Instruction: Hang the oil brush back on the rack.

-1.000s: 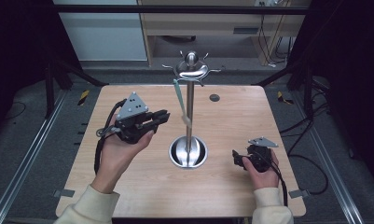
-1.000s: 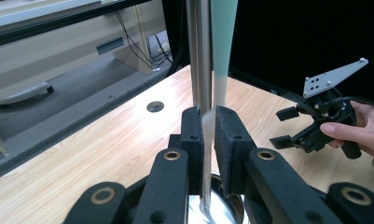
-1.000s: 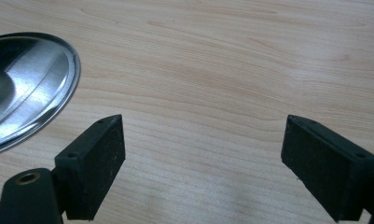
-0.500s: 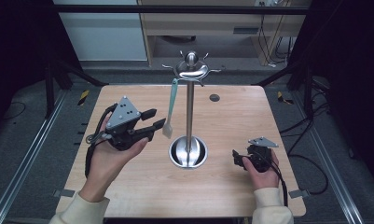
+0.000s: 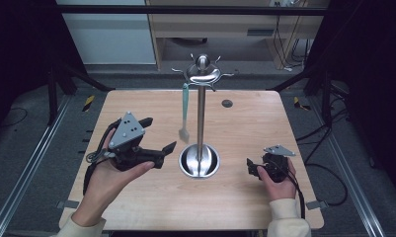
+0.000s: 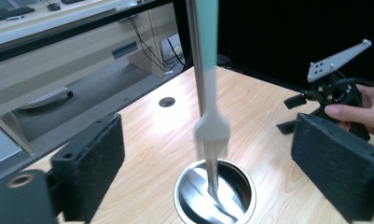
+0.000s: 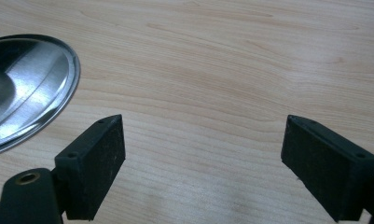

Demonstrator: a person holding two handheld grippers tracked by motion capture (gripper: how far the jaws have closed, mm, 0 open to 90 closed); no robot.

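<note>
On the wooden table [image 5: 136, 207] stands a steel utensil stand [image 5: 200, 123], and from its top hook hangs a pastry brush [image 5: 184, 111] with a teal handle, long axis vertical, bristles above the round base. The left gripper [image 5: 158, 140] is much nearer, just left of the brush, jaws wide apart and empty; the right gripper [image 5: 252, 168] rests low at the right, also spread and empty. The left gripper view shows the bristles [image 6: 211, 140] between its jaws but farther off, apart from both pads, which the high view cannot settle.

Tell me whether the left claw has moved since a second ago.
Yes. In the high view the left claw has drawn back from the stand's pole, toward the table's left and near edge; the hanging brush is free.
</note>
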